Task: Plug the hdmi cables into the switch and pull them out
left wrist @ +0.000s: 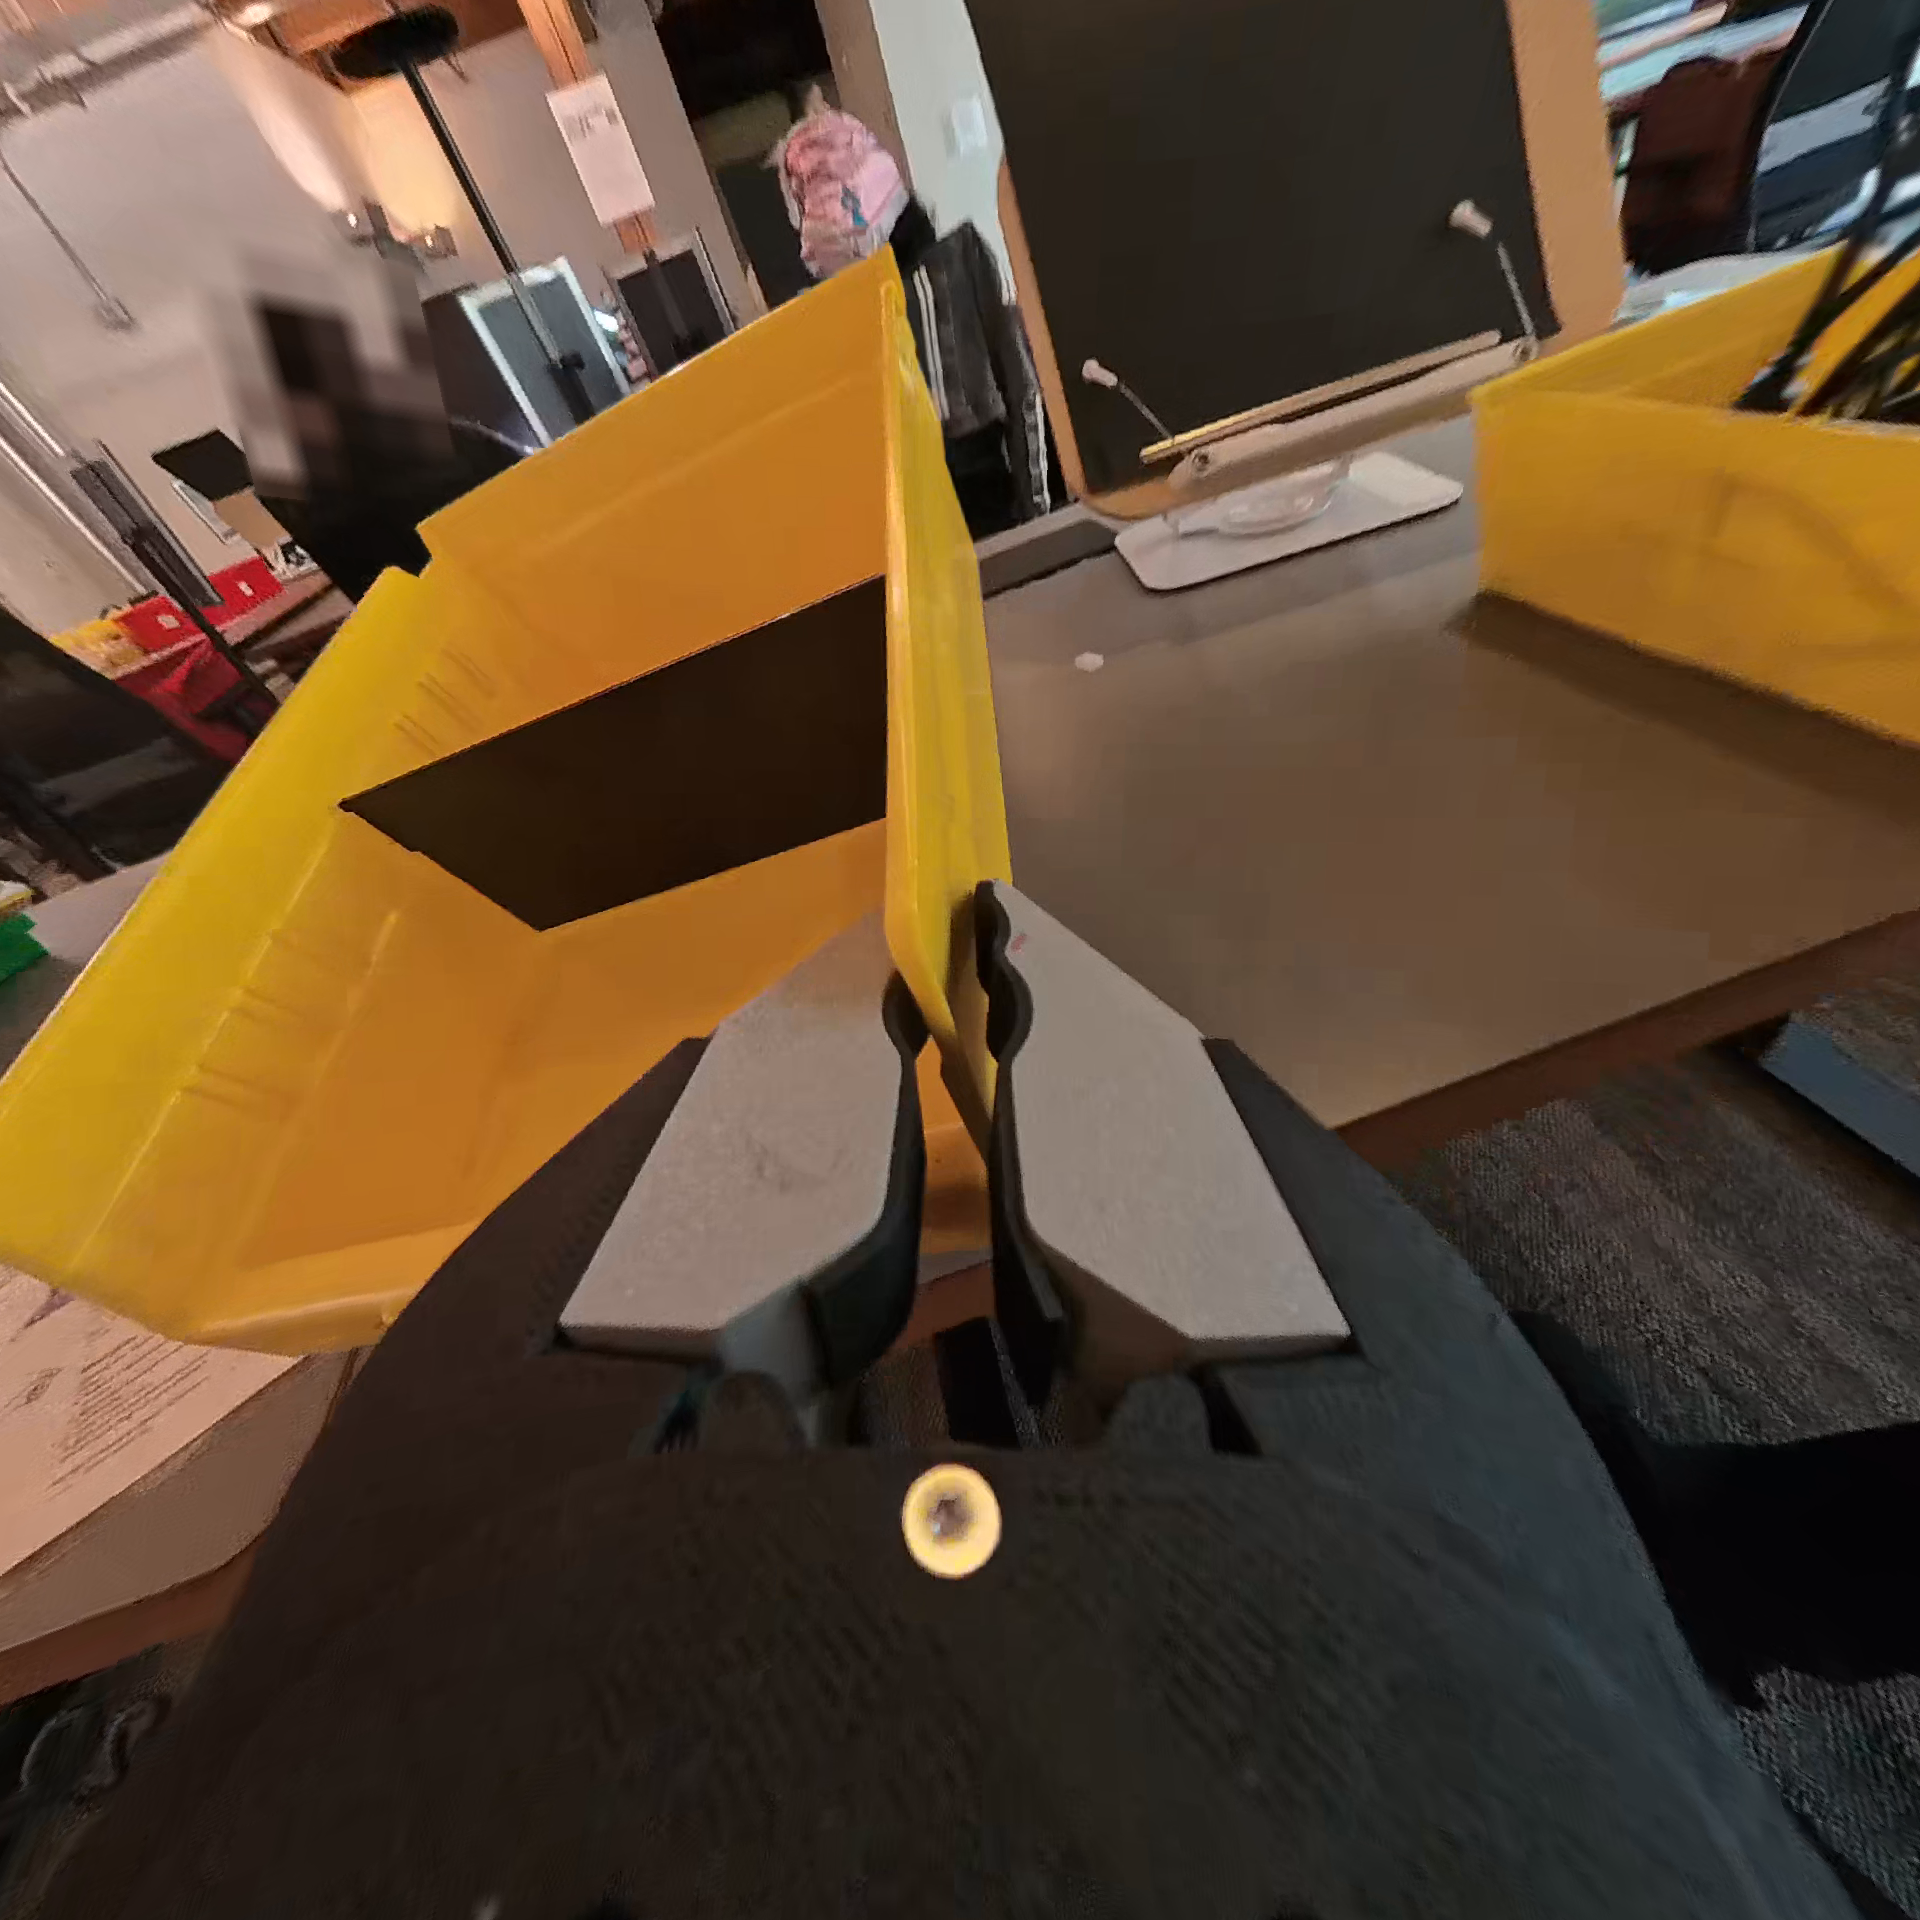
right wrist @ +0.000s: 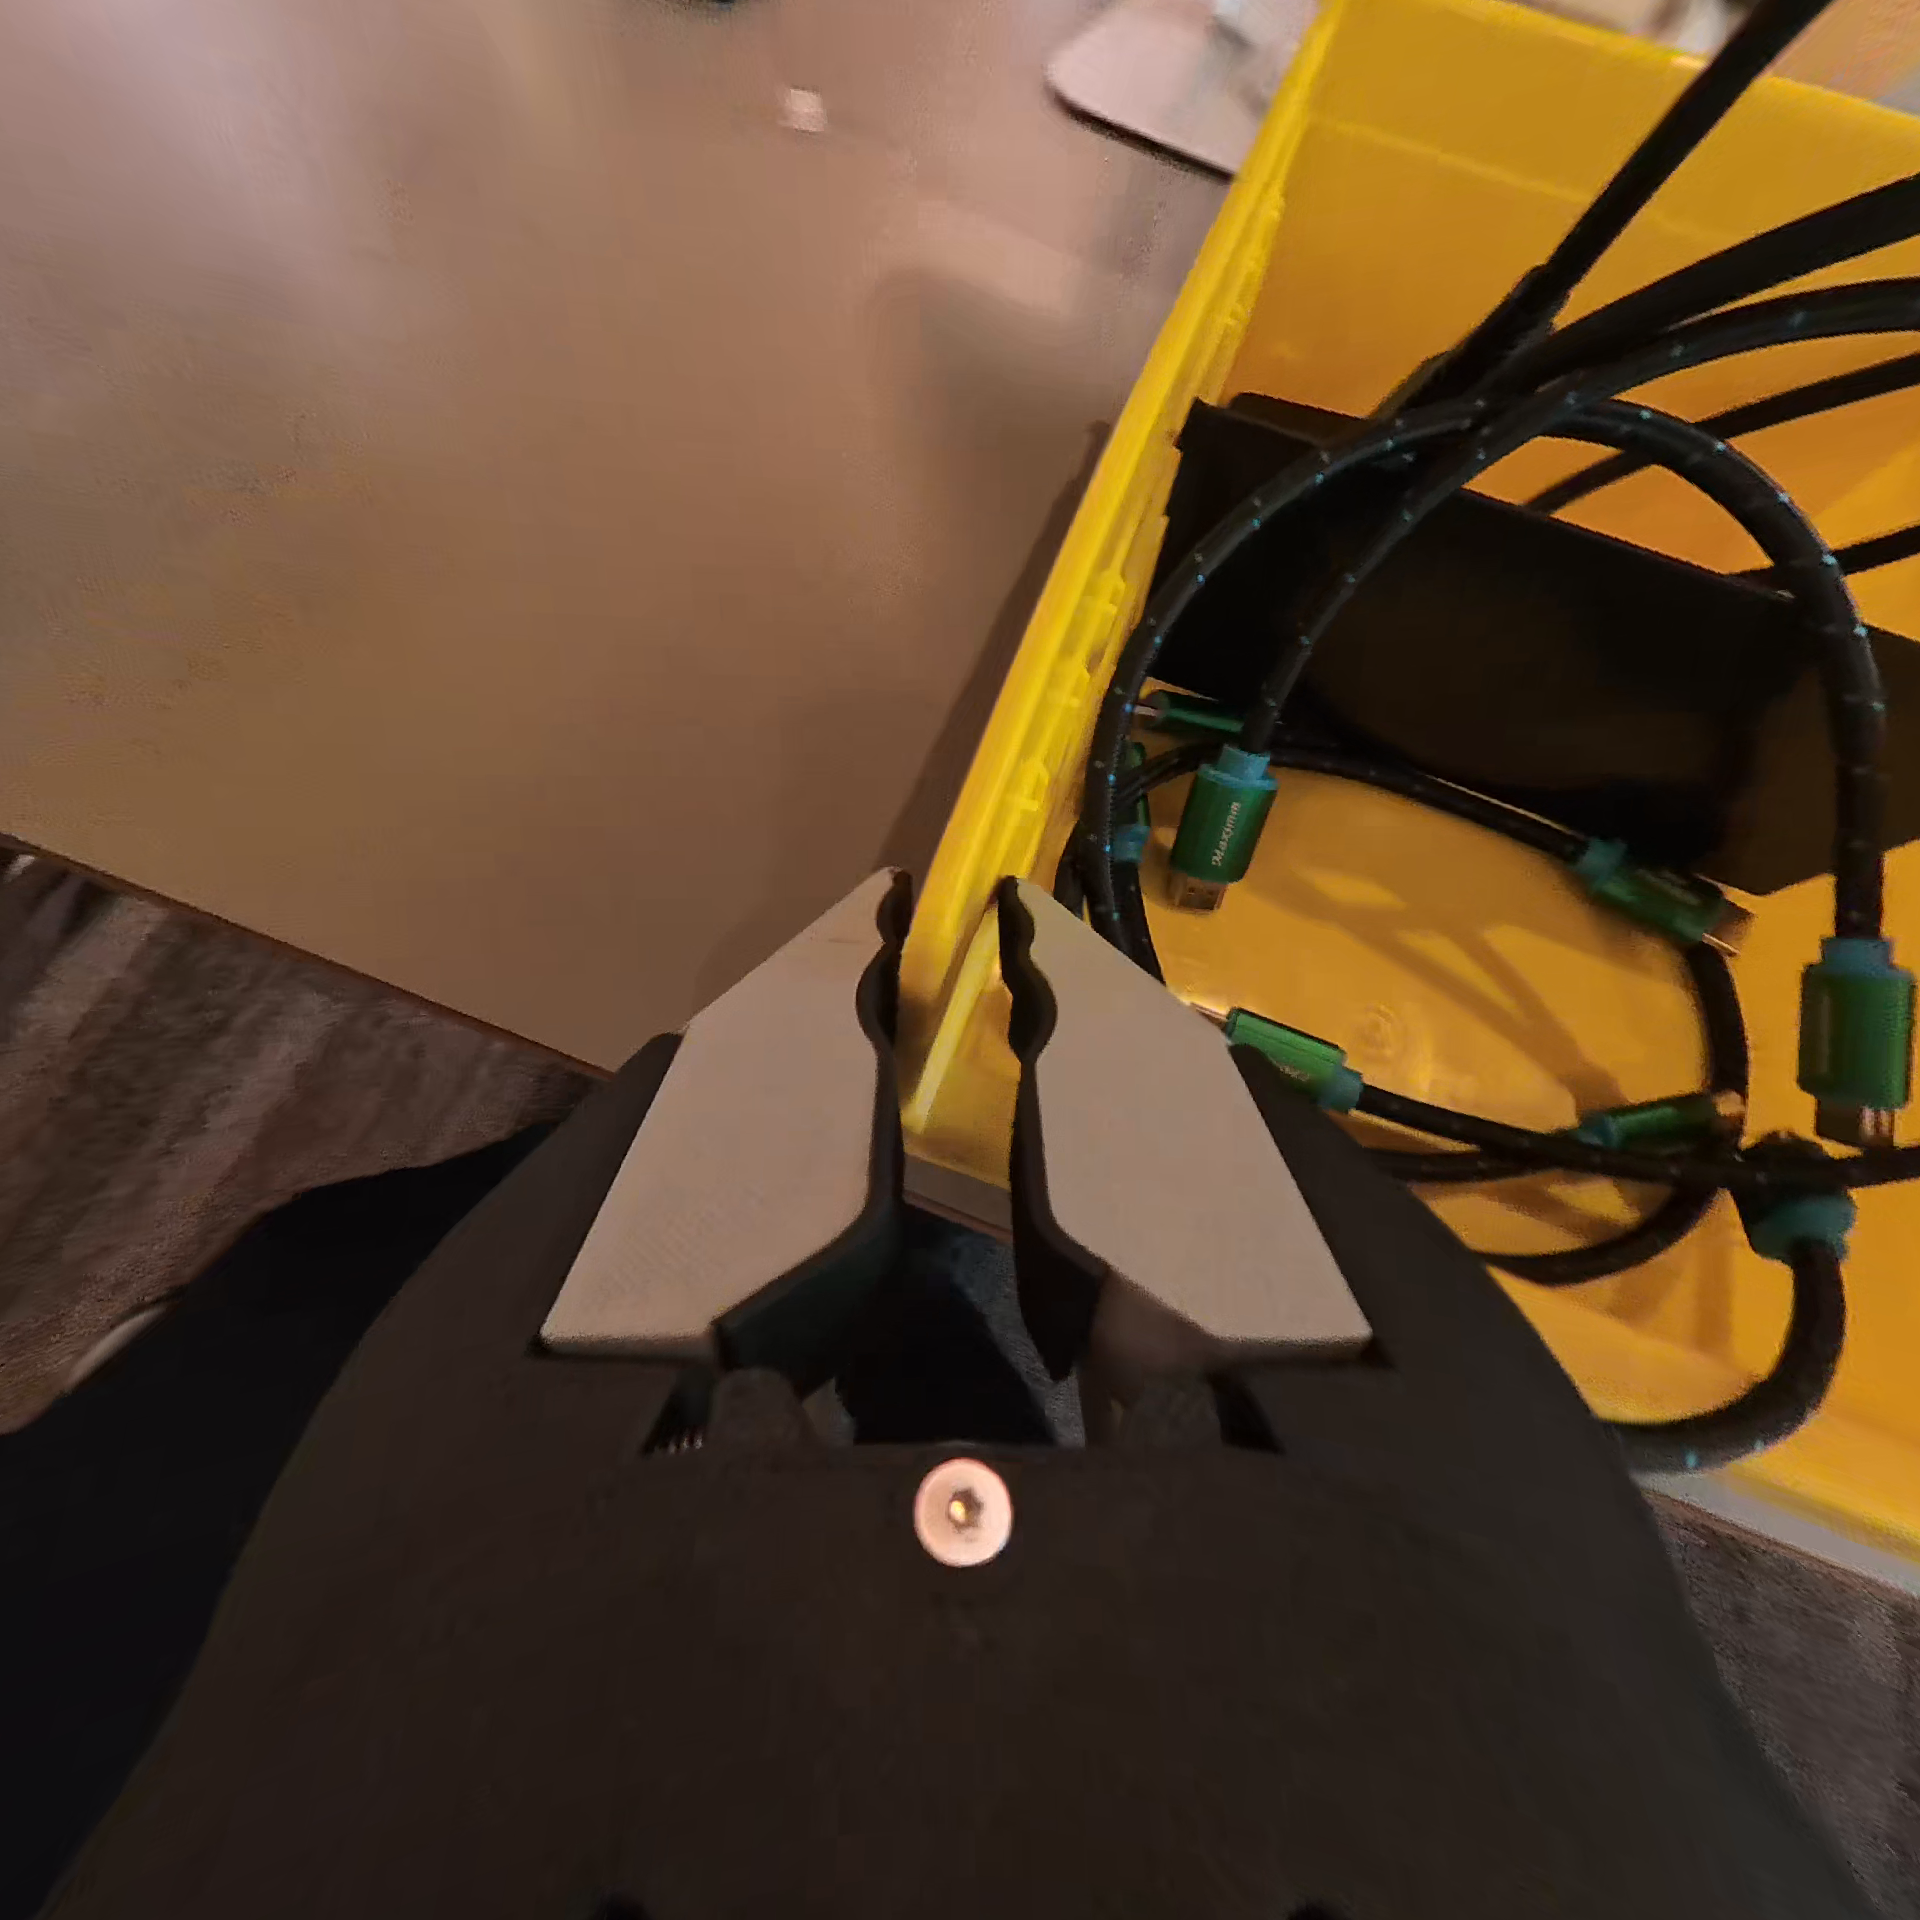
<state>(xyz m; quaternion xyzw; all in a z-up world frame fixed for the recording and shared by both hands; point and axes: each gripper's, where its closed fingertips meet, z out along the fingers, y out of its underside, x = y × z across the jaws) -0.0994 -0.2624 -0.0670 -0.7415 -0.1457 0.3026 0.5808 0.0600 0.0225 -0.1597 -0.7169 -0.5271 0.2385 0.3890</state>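
The left claw [left wrist: 961, 961] is nearly closed, pinching the near corner of the side wall of a yellow bin [left wrist: 623, 644] that looks tilted off the counter [left wrist: 1403, 790]; inside it, ahead and to the left of the claw, a flat black piece [left wrist: 644, 769] shows, and I cannot tell what it is. The right claw [right wrist: 951, 935] is narrowly parted, straddling the corner wall of a second yellow bin [right wrist: 1049, 748], though contact on both pads is unclear. To the right of that claw lie the hdmi cables [right wrist: 1216, 821] with green plugs, coiled around a black box that is probably the switch [right wrist: 1538, 634]. A thin wall edge could slip from either grip, dropping a bin and spilling or tangling the cables; neither cable nor switch is yet in hand.
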